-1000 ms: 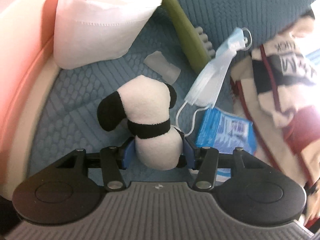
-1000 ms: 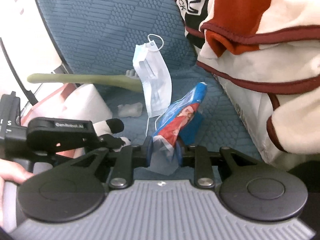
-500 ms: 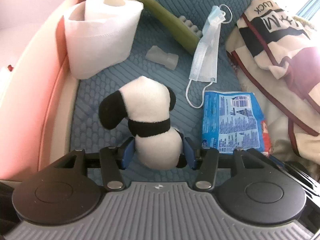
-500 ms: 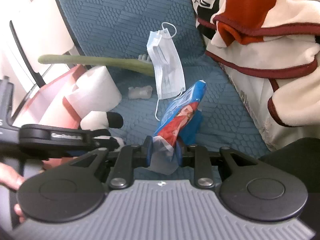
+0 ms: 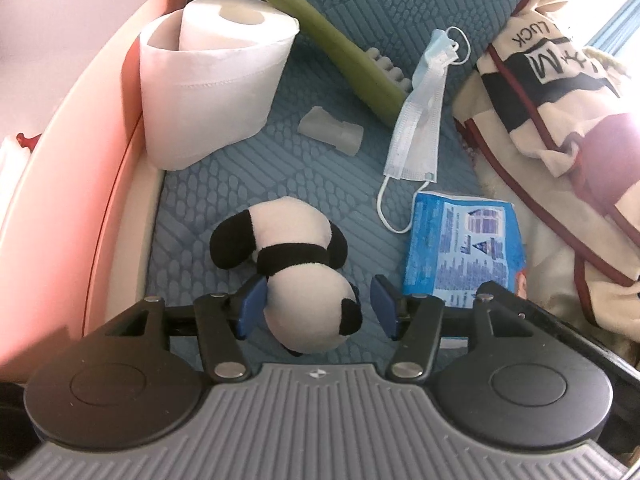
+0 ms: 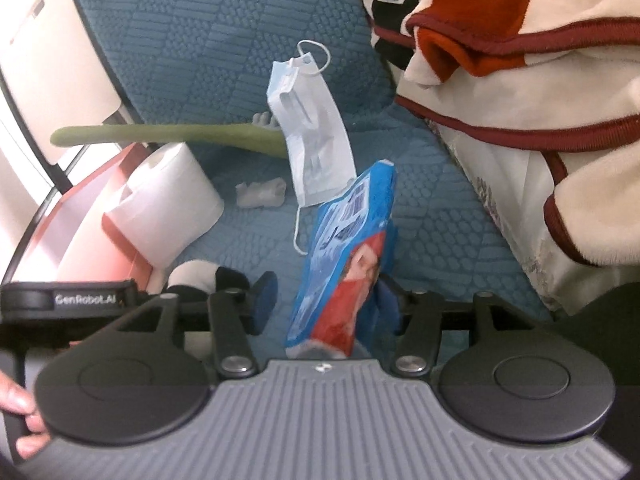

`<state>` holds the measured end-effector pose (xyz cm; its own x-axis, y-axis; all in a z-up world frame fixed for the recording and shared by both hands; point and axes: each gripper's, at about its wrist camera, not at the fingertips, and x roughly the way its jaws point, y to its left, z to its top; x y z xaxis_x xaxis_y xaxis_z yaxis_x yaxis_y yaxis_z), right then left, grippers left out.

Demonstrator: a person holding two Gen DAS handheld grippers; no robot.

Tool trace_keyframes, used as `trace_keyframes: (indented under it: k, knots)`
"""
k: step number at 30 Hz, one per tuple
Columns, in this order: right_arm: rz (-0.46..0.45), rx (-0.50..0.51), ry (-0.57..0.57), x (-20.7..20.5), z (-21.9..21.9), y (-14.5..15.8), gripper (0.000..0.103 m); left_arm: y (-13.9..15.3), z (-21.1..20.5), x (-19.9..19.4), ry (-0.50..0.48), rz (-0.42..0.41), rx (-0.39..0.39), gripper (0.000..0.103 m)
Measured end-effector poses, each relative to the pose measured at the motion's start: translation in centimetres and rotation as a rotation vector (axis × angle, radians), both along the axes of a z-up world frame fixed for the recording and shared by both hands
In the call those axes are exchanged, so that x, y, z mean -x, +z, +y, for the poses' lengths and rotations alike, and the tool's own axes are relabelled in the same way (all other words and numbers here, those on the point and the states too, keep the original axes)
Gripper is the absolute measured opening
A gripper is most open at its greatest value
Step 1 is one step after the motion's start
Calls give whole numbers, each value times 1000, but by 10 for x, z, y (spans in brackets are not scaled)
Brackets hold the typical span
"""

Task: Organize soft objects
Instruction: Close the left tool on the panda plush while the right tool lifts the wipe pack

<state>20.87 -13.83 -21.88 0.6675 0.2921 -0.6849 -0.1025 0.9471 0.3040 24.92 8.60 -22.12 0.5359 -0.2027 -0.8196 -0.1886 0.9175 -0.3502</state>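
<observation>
The left gripper [image 5: 318,306] stands released, its blue pads spread wide around the panda plush [image 5: 298,276], which lies on the blue quilted cushion [image 5: 256,168]; the left pad sits against the plush's side while a clear gap shows between the plush and the right pad. The right gripper [image 6: 326,304] is likewise spread open, with the blue tissue packet [image 6: 346,264] standing tilted between its fingers, leaning toward the right pad and apart from the left one. In the left wrist view this packet [image 5: 464,248] lies just right of the plush, with a strip of bare cushion between them. To the left, the cushion ends at a pink curved edge [image 5: 80,184], and a toilet paper roll [image 5: 212,76] stands upright against it. Beyond the plush the cushion is open up to a small translucent piece [image 5: 332,130]. A face mask [image 5: 420,120] lies near the packet's far corner, its ear loop beside that corner, and its upper part rests over the end of a green brush handle [image 5: 340,52] running diagonally. On the right, a cream and red blanket [image 5: 560,120] crowds the cushion's edge, close beside the packet.
</observation>
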Motion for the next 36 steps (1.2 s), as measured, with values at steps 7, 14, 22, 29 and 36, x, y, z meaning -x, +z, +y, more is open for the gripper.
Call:
trace_keyframes:
  k: [7, 14, 22, 29, 36]
  knots:
    - [-5, 60, -12, -14, 5, -7, 56, -5, 3, -4, 30, 6, 9, 63]
    - [17, 73, -7, -28, 7, -16, 23, -8, 3, -8, 42, 12, -23, 63]
    - [-34, 89, 47, -20, 15, -9, 12, -12, 6, -8, 55, 21, 15, 63]
    - [-36, 126, 72, -21, 20, -10, 11, -15, 0, -11, 39, 12, 18, 62]
    - [-33, 118, 103, -19, 22, -8, 11, -13, -5, -9, 29, -18, -15, 59]
